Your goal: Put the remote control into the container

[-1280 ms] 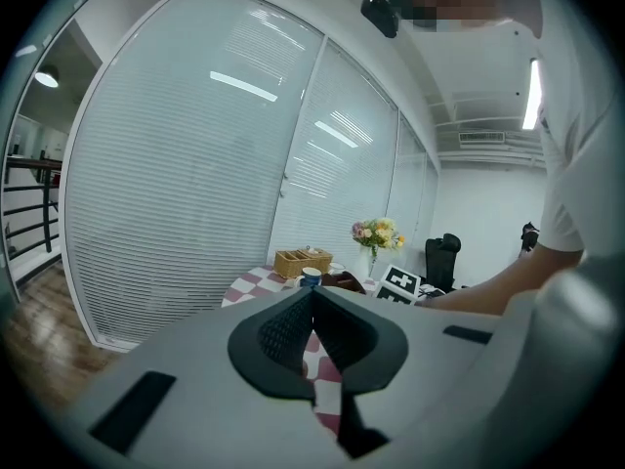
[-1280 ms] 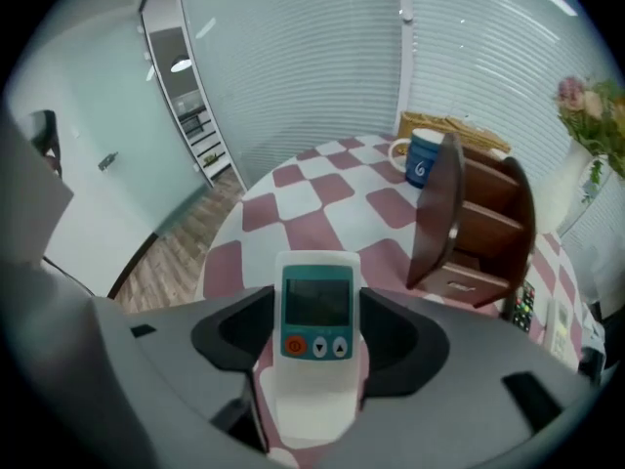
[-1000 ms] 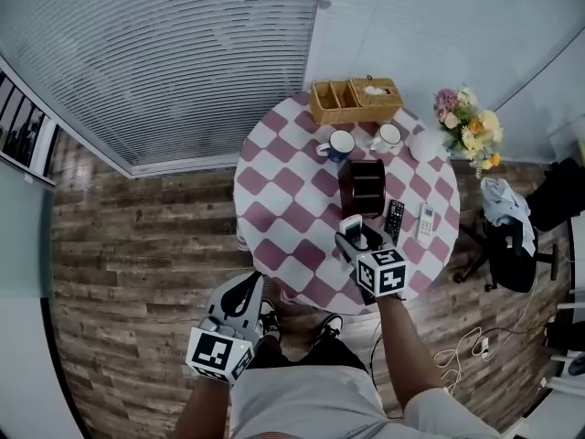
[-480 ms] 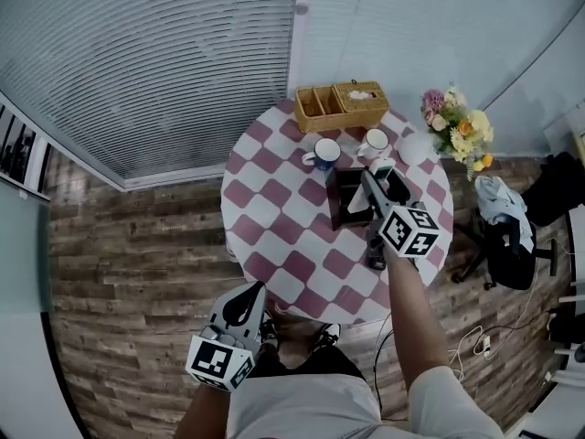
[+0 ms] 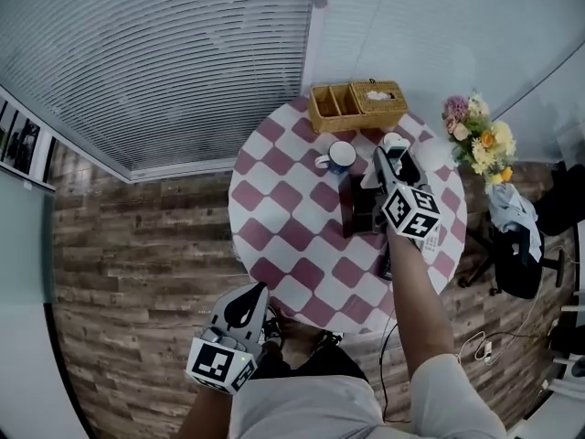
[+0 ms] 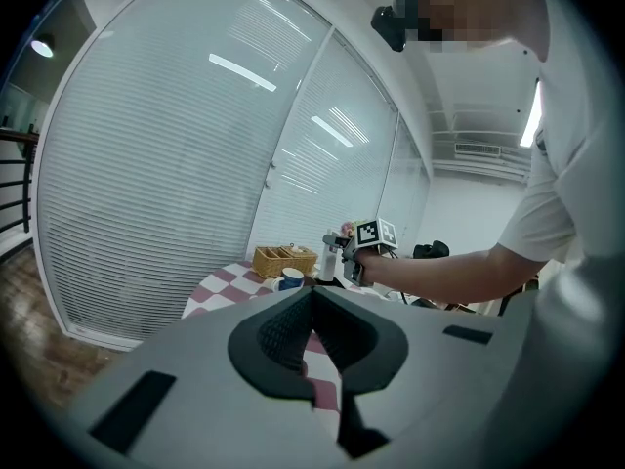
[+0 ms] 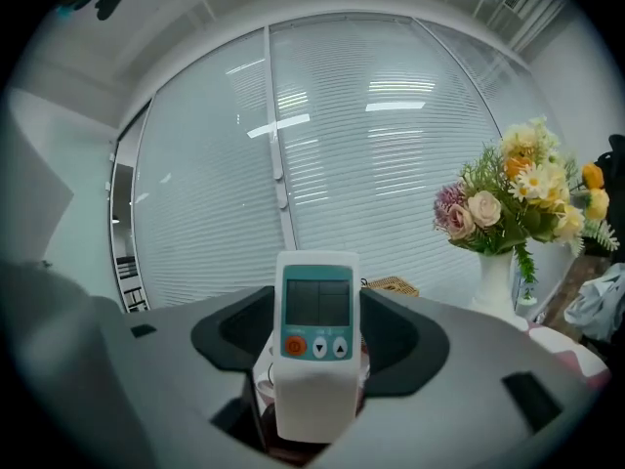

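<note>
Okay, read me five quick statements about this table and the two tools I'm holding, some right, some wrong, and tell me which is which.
1. The right tool grips a white remote that has a small screen. True.
2. The left tool is carrying a mug. False: its jaws are together on nothing, and it hangs low, off the table.
3. The white remote lies inside the dark container. False: it is held up in the right tool, near the dark container.
4. A wicker basket sits at the table's far edge. True.
5. The table top is plain blue. False: it is checked in dark pink and white.
</note>
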A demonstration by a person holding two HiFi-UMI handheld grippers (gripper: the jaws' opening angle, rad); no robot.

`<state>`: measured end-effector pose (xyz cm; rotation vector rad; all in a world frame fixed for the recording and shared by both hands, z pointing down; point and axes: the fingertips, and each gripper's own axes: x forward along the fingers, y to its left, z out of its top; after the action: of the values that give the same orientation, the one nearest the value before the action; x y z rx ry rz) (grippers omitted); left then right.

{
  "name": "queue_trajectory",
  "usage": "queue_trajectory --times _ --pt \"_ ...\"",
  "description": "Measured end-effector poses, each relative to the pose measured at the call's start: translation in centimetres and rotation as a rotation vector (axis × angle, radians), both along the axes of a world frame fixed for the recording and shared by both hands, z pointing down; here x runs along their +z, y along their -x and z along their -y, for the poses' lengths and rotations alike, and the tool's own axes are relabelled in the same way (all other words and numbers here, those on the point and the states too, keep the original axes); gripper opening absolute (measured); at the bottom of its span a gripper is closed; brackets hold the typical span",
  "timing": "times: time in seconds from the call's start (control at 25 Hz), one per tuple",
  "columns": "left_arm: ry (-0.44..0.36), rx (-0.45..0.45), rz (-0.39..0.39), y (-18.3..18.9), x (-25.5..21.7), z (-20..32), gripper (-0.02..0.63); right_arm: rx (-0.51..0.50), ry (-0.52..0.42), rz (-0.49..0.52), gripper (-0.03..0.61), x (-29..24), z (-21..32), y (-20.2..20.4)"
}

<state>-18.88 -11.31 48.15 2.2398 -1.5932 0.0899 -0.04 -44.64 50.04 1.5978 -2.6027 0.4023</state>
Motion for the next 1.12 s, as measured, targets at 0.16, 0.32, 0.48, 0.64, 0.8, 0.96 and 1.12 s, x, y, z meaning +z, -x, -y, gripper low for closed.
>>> queue_trajectory --times 0.16,0.32,0.48,0.64,0.8,0.96,1.12 --pt "0.009 0.008 -0.003 -0.3 0.4 0.6 0.009 0.003 -0.001 -0.04 0.279 1.3 0.6 0.6" --pt "0.005 0.017 0.001 -0.5 0.2 1.4 0.009 -0.006 0.015 -0.087 0.279 3.0 -0.2 0.8" --pt "0.002 0.025 0.002 -0.9 0.3 2.3 0.009 -0.019 0.052 -0.184 0.275 4.8 -1.7 0.8" --pt "0.003 0.037 0.002 -1.5 0.3 2.6 0.009 -0.052 0.1 -0.317 0.27 7.2 -3.0 0.8" --pt "0.001 0.045 0.004 -2.1 0.1 2.7 0.009 -0.047 0.178 -0.377 0.27 9.5 -3.8 0.4" --pt "-0.004 0.039 0.009 -2.0 0.0 2.2 0.009 -0.052 0.198 -0.425 0.27 10.5 -4.4 0.5" --pt "-0.003 0.033 0.01 -1.9 -0.1 1.7 0.009 -0.056 0.203 -0.444 0.27 10.3 -4.3 0.6"
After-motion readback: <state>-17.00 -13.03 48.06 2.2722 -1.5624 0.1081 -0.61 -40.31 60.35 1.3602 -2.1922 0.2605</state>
